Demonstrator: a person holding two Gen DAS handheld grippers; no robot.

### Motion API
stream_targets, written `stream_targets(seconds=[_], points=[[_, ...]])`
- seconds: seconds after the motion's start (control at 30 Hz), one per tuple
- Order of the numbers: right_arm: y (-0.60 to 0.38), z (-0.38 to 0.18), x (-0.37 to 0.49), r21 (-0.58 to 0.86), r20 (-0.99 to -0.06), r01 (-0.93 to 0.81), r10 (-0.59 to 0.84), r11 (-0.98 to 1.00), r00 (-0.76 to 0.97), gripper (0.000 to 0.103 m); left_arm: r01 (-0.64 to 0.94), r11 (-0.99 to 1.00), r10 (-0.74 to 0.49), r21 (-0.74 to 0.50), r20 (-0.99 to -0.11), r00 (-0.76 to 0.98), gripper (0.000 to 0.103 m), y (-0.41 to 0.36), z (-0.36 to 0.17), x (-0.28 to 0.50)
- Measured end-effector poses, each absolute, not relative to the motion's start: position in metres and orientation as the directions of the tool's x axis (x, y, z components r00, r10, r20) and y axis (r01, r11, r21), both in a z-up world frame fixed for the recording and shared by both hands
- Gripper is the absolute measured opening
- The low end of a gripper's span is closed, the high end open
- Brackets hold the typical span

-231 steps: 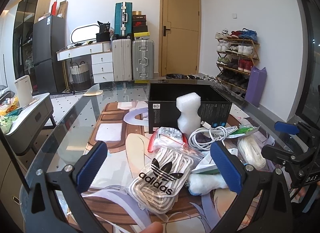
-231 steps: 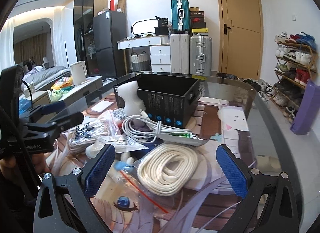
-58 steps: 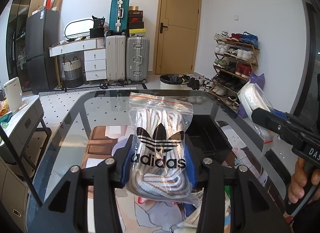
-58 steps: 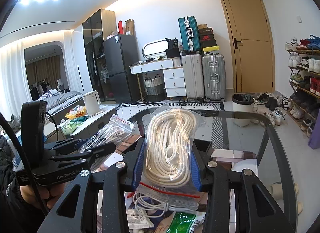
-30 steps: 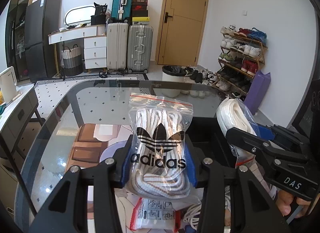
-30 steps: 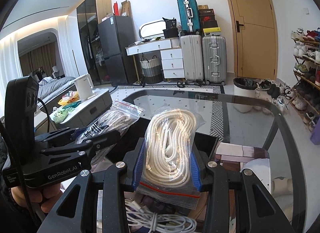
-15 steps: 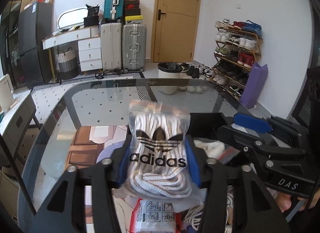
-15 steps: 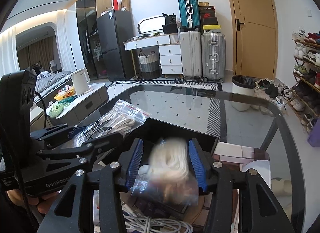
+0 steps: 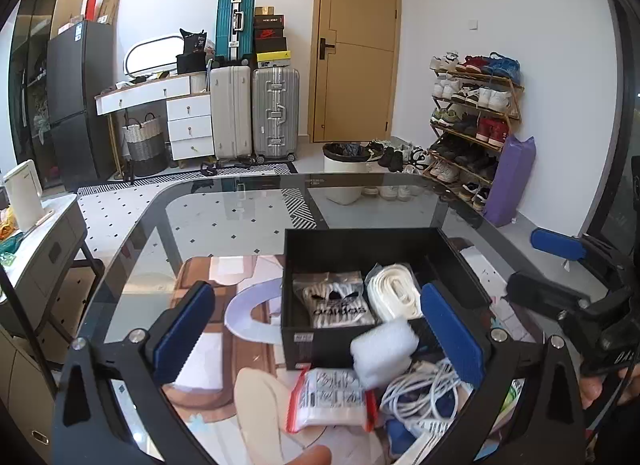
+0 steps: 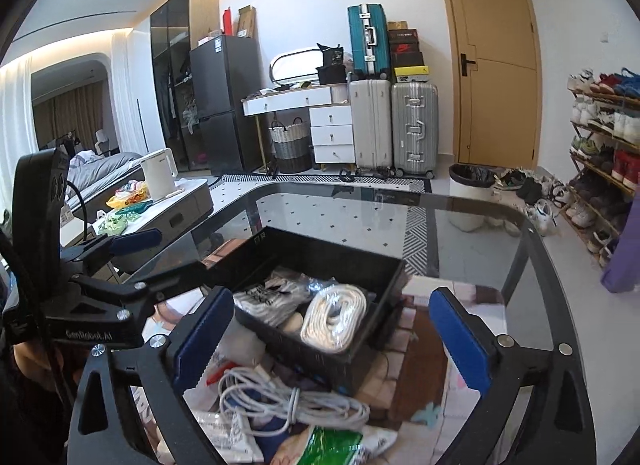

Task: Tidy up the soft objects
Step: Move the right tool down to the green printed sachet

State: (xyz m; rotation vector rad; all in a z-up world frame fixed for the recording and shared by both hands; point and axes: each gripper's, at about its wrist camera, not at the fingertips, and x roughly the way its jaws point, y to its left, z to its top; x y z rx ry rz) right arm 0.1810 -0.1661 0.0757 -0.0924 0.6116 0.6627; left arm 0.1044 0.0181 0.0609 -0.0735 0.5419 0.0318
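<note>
Hovering over the near edge of the glass table (image 9: 224, 209), the left gripper (image 9: 320, 329) is showing its blue-padded fingers (image 9: 180, 331) spread wide with nothing between them; its body reads "GenRobot.AI" in the right wrist view. Sitting toward the middle of the table, the black box (image 9: 360, 241) is holding two bags side by side: at its left, a clear zip bag of laces (image 9: 338, 301) printed with the "adidas" name and trefoil, and touching it at the right, a bag of coiled white rope (image 9: 394, 293). Lying just in front of the box's near wall are a white foam block (image 9: 382, 347), a red-edged zip bag with unreadable print (image 9: 330, 397), and a tangle of white cable (image 9: 420, 389). The right gripper (image 10: 332, 329) is likewise holding its fingers apart and empty over the same pile, with "DAS" partly legible on its side.
</note>
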Motion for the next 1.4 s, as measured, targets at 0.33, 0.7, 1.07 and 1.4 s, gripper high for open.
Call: stream_targets(seconds=[0.33, 0.7, 1.07, 1.4], points=[[-0.189, 0.065, 0.159, 0.134, -0.595, -0.576, 0.531, 0.806, 0.604, 0.102, -0.062, 0.998, 0.053, -0.002, -0.51, 0.859, 0.103, 0.016, 0.054, 0.08], [-0.198, 0.055, 0.146, 0.134, -0.648, -0.581, 0.515, 0.803, 0.562, 0.102, -0.077, 0.996, 0.041, -0.045, -0.535, 0.844, 0.103, 0.02, 0.036, 0.07], [-0.191, 0.05, 0.137, 0.082, -0.696, -0.607, 0.482, 0.79, 0.533, 0.102, -0.058, 0.998, 0.043, -0.008, -0.572, 0.819, 0.103, 0.017, 0.027, 0.059], [-0.186, 0.021, 0.147, 0.06, -0.788, -0.591, 0.401, 0.805, 0.467, 0.102, -0.045, 0.999, 0.029, -0.013, -0.592, 0.805, 0.103, 0.019, 0.024, 0.058]])
